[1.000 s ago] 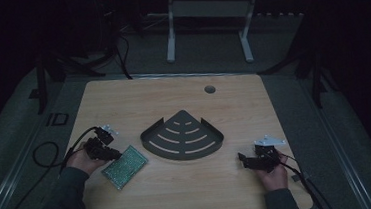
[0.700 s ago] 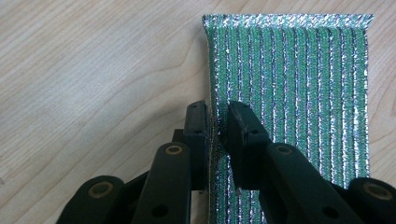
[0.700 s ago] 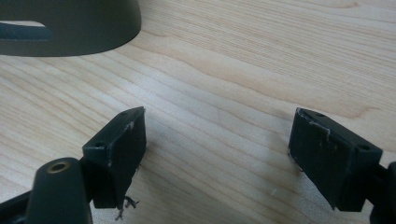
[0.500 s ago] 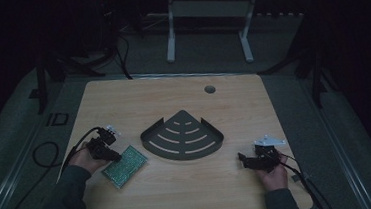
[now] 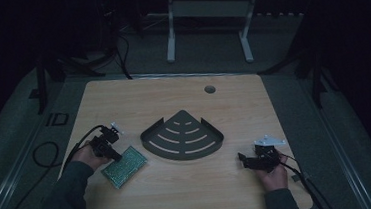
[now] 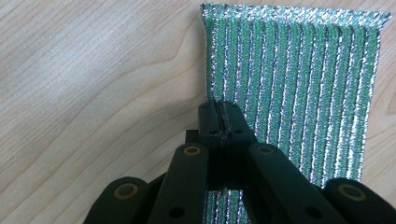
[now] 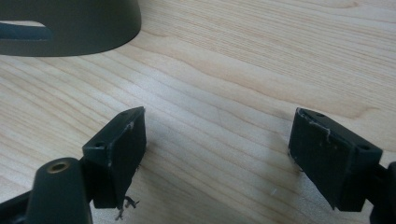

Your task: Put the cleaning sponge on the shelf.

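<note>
A green pad with silver stripes [image 5: 124, 166] lies flat on the wooden table at the front left. In the left gripper view the pad [image 6: 299, 84] stretches away ahead. My left gripper [image 5: 116, 156] sits over the pad's near left edge, its jaws pressed together; I cannot tell whether any of the pad is pinched. A dark fan-shaped tray [image 5: 217, 144] with slots rests at the table's middle. My right gripper [image 5: 243, 160] is low over bare wood at the front right, open [image 7: 217, 140] with nothing between its fingers. The tray's wall [image 7: 70, 28] lies to its upper left.
A round cable hole [image 5: 210, 89] is in the table near the far edge. Cables trail from both grippers off the table's left and right sides. A white stand [image 5: 206, 12] is on the floor beyond the table.
My left gripper has shifted slightly right, onto the pad's edge. The pad, the tray and the right gripper have stayed put.
</note>
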{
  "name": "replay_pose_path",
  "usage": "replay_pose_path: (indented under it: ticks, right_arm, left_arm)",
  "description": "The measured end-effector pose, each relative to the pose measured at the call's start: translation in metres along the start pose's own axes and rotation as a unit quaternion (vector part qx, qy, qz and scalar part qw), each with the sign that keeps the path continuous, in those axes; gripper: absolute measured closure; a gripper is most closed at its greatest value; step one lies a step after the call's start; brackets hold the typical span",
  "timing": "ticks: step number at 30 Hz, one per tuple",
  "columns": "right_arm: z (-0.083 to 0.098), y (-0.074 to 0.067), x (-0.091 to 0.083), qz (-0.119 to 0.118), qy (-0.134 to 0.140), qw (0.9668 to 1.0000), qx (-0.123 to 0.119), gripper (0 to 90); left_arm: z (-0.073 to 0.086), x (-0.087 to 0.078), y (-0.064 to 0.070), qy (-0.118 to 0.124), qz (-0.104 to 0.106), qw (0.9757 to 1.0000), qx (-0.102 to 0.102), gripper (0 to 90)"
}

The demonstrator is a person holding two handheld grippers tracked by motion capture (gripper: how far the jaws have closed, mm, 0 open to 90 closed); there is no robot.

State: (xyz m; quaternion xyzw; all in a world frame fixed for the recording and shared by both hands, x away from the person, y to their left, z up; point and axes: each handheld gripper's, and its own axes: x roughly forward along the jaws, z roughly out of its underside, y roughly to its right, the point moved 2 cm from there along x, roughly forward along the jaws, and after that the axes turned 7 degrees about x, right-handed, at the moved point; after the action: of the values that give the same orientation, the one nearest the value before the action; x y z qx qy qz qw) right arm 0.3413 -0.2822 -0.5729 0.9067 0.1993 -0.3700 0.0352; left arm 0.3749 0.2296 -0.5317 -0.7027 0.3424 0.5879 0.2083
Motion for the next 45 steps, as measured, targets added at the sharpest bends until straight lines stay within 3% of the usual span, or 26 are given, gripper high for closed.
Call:
replay_pose_path:
  ticks: [5,12,22,45]
  right_arm:
    - [0.0,0.0,0.0,0.0,0.0,1.0,0.0,18.6]
    - [0.0,0.0,0.0,0.0,0.0,1.0,0.0,18.6]
    - [0.0,0.0,0.0,0.0,0.0,1.0,0.0,18.6]
    - [0.0,0.0,0.0,0.0,0.0,1.0,0.0,18.6]
  left_arm:
    - [-0.002,-0.004,0.0,-0.01,0.009,0.9999,0.002,90.0]
    - [-0.003,-0.015,0.0,0.003,0.012,0.9999,0.004,90.0]
    - [-0.002,-0.035,-0.003,0.019,-0.005,0.9998,0.004,90.0]
    - [-0.022,-0.069,0.002,0.044,-0.018,0.9985,0.027,90.0]
